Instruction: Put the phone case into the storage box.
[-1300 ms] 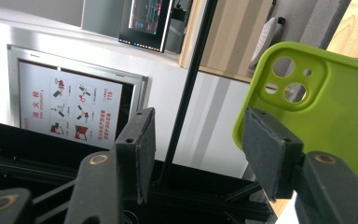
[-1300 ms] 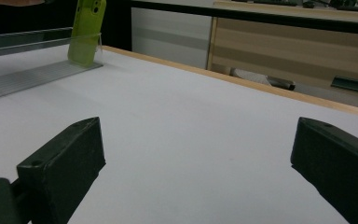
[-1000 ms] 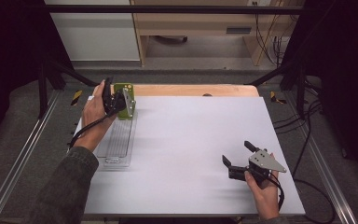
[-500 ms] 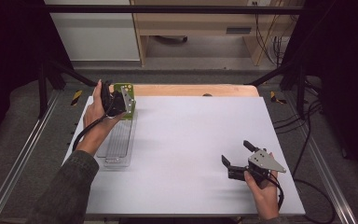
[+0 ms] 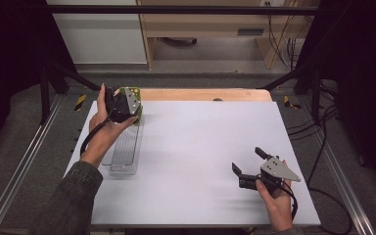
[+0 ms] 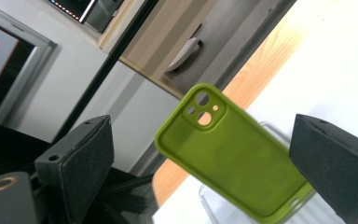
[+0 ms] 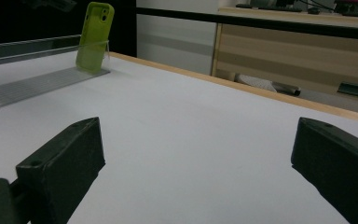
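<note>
Lime-green soft phone case [image 6: 233, 163] with camera cut-outs, propped upright at far end of clear ribbed plastic rack [image 5: 125, 152], near left edge of white worktop [image 5: 196, 147]. Left tool [image 5: 127, 105] just beside case, jaws wide either side of it, just been opening, pads clear of it, nothing gripped. Right tool [image 5: 246, 161] well apart, low over worktop's near right, jaws spread, empty.

We wear a dark grey-green sleeve [image 5: 68, 200]; our grippers have blocky black jaws, grey three-cornered plates [image 5: 278, 169], a brass-coloured screw [image 6: 2, 183] and black cables [image 5: 89, 139].
</note>
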